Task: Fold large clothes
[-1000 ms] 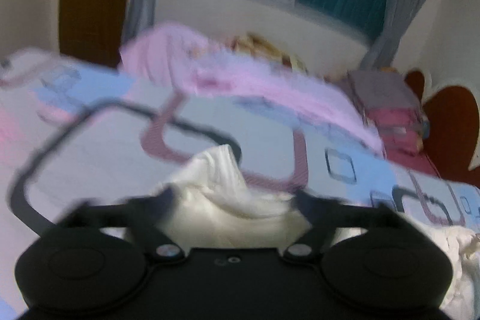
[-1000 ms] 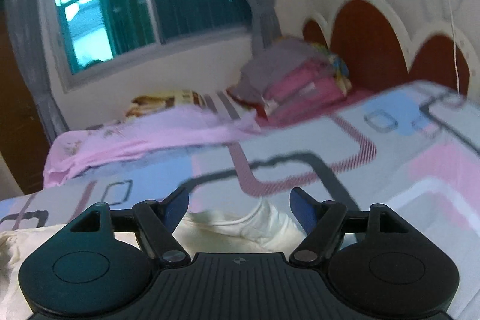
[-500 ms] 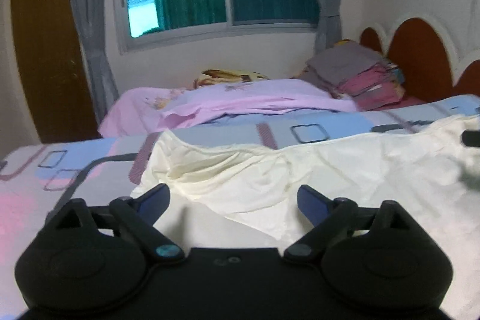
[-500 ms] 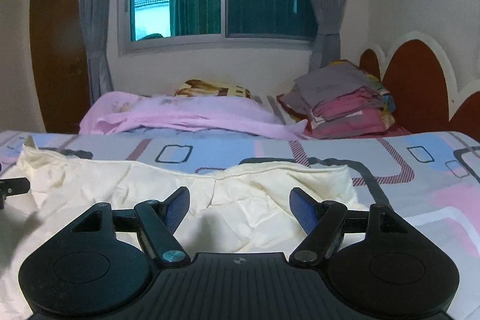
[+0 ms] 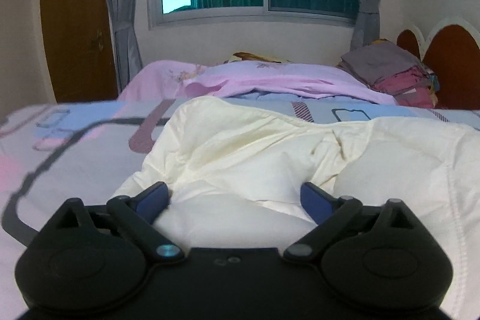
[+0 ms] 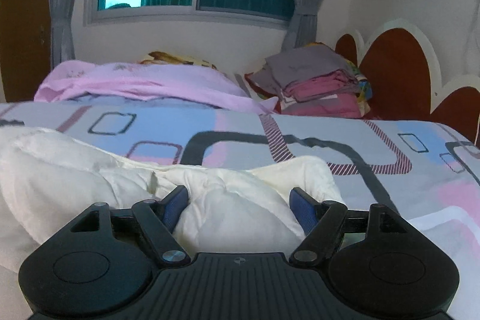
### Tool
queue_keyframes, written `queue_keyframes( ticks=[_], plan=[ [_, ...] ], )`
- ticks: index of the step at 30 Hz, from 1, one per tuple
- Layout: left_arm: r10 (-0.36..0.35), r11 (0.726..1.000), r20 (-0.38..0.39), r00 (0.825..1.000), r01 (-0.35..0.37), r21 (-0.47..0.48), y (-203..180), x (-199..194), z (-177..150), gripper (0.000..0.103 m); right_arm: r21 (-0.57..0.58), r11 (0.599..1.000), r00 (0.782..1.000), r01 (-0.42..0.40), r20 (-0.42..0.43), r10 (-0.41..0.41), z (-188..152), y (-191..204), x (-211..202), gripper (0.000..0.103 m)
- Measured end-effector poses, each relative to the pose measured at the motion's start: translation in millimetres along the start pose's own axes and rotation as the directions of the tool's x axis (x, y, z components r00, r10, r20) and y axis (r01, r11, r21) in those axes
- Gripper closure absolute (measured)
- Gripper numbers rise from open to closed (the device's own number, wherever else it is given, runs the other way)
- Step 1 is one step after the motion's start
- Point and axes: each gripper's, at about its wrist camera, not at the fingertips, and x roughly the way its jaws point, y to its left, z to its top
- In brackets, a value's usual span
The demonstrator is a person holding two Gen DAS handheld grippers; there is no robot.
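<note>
A large cream garment point(image 5: 264, 152) lies rumpled on the patterned bed sheet point(image 5: 75, 146). My left gripper point(image 5: 235, 198) is open, low over the garment's left part, with cream cloth bulging between its blue pads. In the right wrist view the same garment point(image 6: 90, 176) spreads to the left, and its right corner point(image 6: 303, 173) lies just ahead. My right gripper point(image 6: 238, 207) is open, with a puffed fold of the cloth between its pads. Neither pair of fingers is closed on the fabric.
A pink blanket point(image 5: 270, 80) lies across the far side of the bed. A stack of folded grey and maroon clothes point(image 6: 318, 83) sits by the brown headboard point(image 6: 396, 71). A window with grey curtains and a wooden door point(image 5: 75, 20) are behind.
Both grippers have levelled out and dropped lower and closer to the garment. The cloth now bulges between each pair of open pads. Both stay open throughout.
</note>
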Motion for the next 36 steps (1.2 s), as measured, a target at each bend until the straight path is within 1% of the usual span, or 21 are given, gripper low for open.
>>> queue_keyframes(
  ticks=[2, 4, 8, 10, 12, 14, 17, 18, 19, 22, 24, 26, 28, 30, 31, 32, 34, 36],
  plan=[
    [-0.013, 0.999, -0.015, 1.0, 0.013, -0.041, 6.7, 5.1, -2.4, 0.004, 0.035, 0.999, 1.0, -0.014, -0.027, 0.015, -5.4, -6.8, 9.4, 0.029],
    [-0.022, 0.998, -0.028, 0.999, 0.02, -0.061, 9.9, 9.1, -3.7, 0.004, 0.046, 0.999, 0.998, -0.019, -0.056, 0.021, -8.4, -9.5, 16.1, 0.028],
    [-0.043, 0.994, -0.058, 0.997, 0.037, -0.101, 15.3, 16.4, -6.1, 0.004, 0.061, 0.998, 0.997, -0.011, -0.075, 0.016, -13.0, -9.8, 25.9, 0.026],
    [-0.059, 0.991, -0.084, 0.995, 0.048, -0.127, 18.8, 23.1, -6.0, 0.003, 0.07, 0.997, 0.995, -0.014, -0.095, 0.021, -12.1, -11.8, 30.8, 0.025],
    [-0.037, 0.995, -0.103, 0.994, 0.027, -0.1, 13.9, 25.7, -3.6, 0.003, 0.062, 0.998, 0.994, -0.015, -0.108, 0.022, -8.4, -10.8, 28.7, 0.025],
    [-0.01, 0.998, -0.112, 0.994, 0.004, -0.056, 8.8, 21.9, 0.4, 0.003, 0.088, 0.995, 0.992, -0.039, -0.113, 0.048, -2.1, -17.5, 20.0, 0.025],
    [-0.011, 0.997, -0.114, 0.993, 0.003, -0.074, 13.7, 6.7, 10.0, 0.009, 0.145, 0.987, 0.996, -0.069, -0.044, 0.076, 12.6, -27.7, -12.5, 0.025],
    [-0.008, 0.996, -0.1, 0.995, -0.001, -0.087, 15.0, -3.1, 13.6, 0.009, 0.152, 0.985, 0.996, -0.079, -0.022, 0.083, 18.5, -28.5, -24.4, 0.025],
    [-0.007, 0.996, -0.069, 0.998, 0.001, -0.094, 14.9, -16.2, 17.6, 0.009, 0.157, 0.983, 0.995, -0.097, 0.007, 0.097, 23.2, -27.7, -37.5, 0.025],
    [-0.048, 0.997, -0.002, 0.999, 0.048, -0.061, 1.7, -47.4, 24.3, 0.006, 0.116, 0.985, 0.991, -0.124, 0.061, 0.118, 29.0, -9.2, -66.1, 0.025],
    [-0.077, 0.997, 0.023, 0.997, 0.078, -0.024, -15.7, -62.0, 22.7, 0.005, 0.088, 0.984, 0.987, -0.154, 0.069, 0.148, 26.5, 10.6, -73.9, 0.025],
    [-0.099, 0.995, 0.035, 0.995, 0.098, 0.015, -36.5, -68.1, 16.6, 0.003, 0.057, 0.985, 0.985, -0.163, 0.064, 0.159, 23.6, 33.8, -73.0, 0.025],
    [-0.083, 0.995, 0.015, 0.996, 0.082, 0.056, -56.5, -61.6, 7.3, 0.004, 0.032, 0.988, 0.987, -0.151, 0.056, 0.149, 17.7, 50.5, -65.7, 0.025],
    [-0.059, 0.996, -0.023, 0.998, 0.06, 0.072, -67.0, -49.0, -2.9, 0.005, 0.015, 0.992, 0.992, -0.126, 0.021, 0.126, 9.1, 60.1, -52.5, 0.025],
    [-0.048, 0.996, -0.047, 0.998, 0.051, 0.066, -68.5, -41.9, -6.9, 0.005, 0.023, 0.992, 0.993, -0.12, 0.005, 0.12, 4.2, 60.7, -45.7, 0.025],
    [-0.042, 0.998, -0.055, 0.998, 0.045, 0.05, -67.4, -37.3, -9.4, 0.004, 0.04, 0.992, 0.993, -0.118, -0.008, 0.118, 1.3, 59.1, -39.6, 0.025],
    [-0.033, 0.999, -0.066, 0.997, 0.035, 0.036, -65.9, -30.6, -11.9, 0.002, 0.054, 0.992, 0.993, -0.115, -0.028, 0.117, 0.0, 57.4, -29.4, 0.025],
    [-0.028, 0.999, -0.069, 0.997, 0.031, 0.038, -66.4, -25.9, -12.9, 0.002, 0.042, 0.993, 0.993, -0.11, -0.031, 0.112, -3.7, 60.0, -21.8, 0.025]
  ],
)
